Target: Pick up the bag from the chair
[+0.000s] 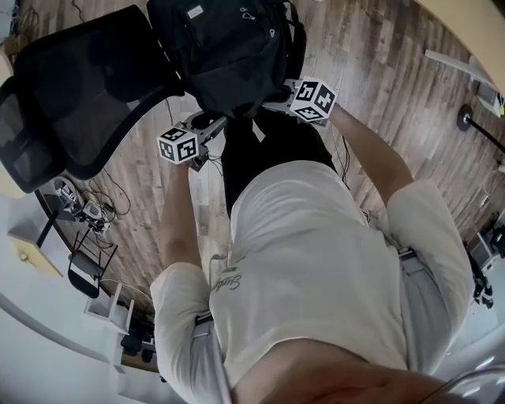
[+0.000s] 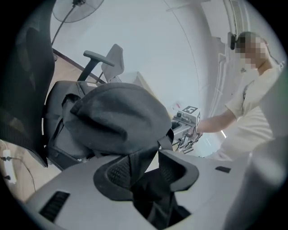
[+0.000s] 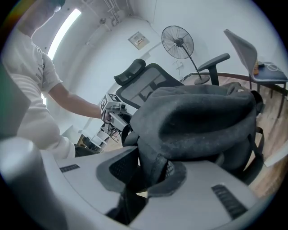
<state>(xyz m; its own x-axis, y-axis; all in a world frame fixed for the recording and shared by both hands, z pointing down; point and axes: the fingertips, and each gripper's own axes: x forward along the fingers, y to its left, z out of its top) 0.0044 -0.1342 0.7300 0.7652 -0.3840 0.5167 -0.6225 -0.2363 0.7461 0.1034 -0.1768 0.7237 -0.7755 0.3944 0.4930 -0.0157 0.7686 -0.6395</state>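
One bag [image 1: 229, 47], one left gripper [image 2: 145, 164], one right gripper [image 3: 146, 170]

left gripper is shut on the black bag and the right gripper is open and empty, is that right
Not quite. The right gripper is not open and empty: the right gripper view shows its jaws pinching a fold of the black bag. The left gripper is shut on the bag, as you say.

No text can be read with certainty.
- Shirt [image 1: 316, 260], near left hem: cursive script [image 1: 226, 281], not legible.
- Backpack [image 1: 229, 47], far top: small white label [image 1: 195, 11], too small to read.
- Left marker cube [image 1: 177, 146], right marker cube [image 1: 314, 100]: black-and-white square codes, no lettering.
- Far wall: plaque [image 3: 138, 40], illegible.
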